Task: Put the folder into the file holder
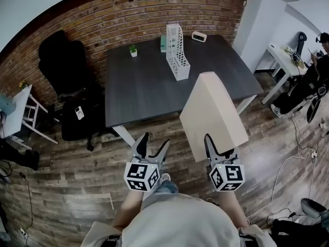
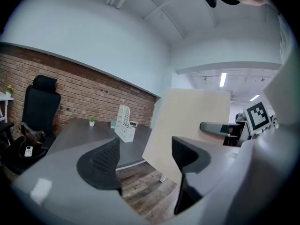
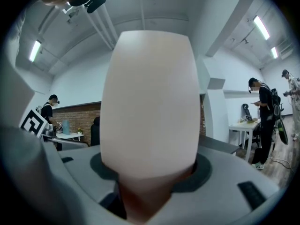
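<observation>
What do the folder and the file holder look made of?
The folder looks like stiff card or paperboard, matte beige: flat, no gloss. The file holder is white perforated plastic or metal, unclear which: rows of holes through its walls.

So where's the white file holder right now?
In the head view, the file holder stands upright on the far half of the dark table, right of the small potted plant, beyond the folder.
</observation>
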A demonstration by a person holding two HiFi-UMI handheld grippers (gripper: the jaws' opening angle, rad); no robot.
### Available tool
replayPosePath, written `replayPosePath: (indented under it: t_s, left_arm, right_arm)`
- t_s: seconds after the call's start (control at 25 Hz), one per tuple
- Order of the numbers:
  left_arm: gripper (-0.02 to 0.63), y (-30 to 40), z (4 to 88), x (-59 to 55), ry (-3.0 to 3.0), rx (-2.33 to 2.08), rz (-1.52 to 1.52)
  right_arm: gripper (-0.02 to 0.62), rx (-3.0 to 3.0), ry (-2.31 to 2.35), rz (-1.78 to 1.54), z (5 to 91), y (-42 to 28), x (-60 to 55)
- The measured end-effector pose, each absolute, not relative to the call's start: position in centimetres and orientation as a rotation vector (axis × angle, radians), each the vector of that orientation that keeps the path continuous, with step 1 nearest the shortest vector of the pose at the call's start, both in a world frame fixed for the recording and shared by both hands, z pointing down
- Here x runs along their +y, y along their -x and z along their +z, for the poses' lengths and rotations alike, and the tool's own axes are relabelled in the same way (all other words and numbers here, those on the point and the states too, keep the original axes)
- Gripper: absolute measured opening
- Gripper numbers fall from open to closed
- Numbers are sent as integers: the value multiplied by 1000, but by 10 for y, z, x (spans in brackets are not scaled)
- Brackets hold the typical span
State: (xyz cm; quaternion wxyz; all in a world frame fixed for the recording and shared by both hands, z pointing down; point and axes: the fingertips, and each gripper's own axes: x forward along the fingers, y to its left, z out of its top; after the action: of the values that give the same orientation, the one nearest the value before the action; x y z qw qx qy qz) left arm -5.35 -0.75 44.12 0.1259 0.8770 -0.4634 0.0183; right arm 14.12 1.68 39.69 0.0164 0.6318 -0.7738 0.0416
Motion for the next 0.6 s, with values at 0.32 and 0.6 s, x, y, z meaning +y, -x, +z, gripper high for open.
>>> replayPosePath:
  t_s: [0.32,0.6]
  left_arm:
    - [333,62,443,-86,-2579,-1308,54]
    - [333,73,448,-136,-2582,-1279,69]
  right_arm:
    - [275,-2372,-2024,108,394,-136,-58]
    - [275,-2338,-2062,84,391,-133,-108]
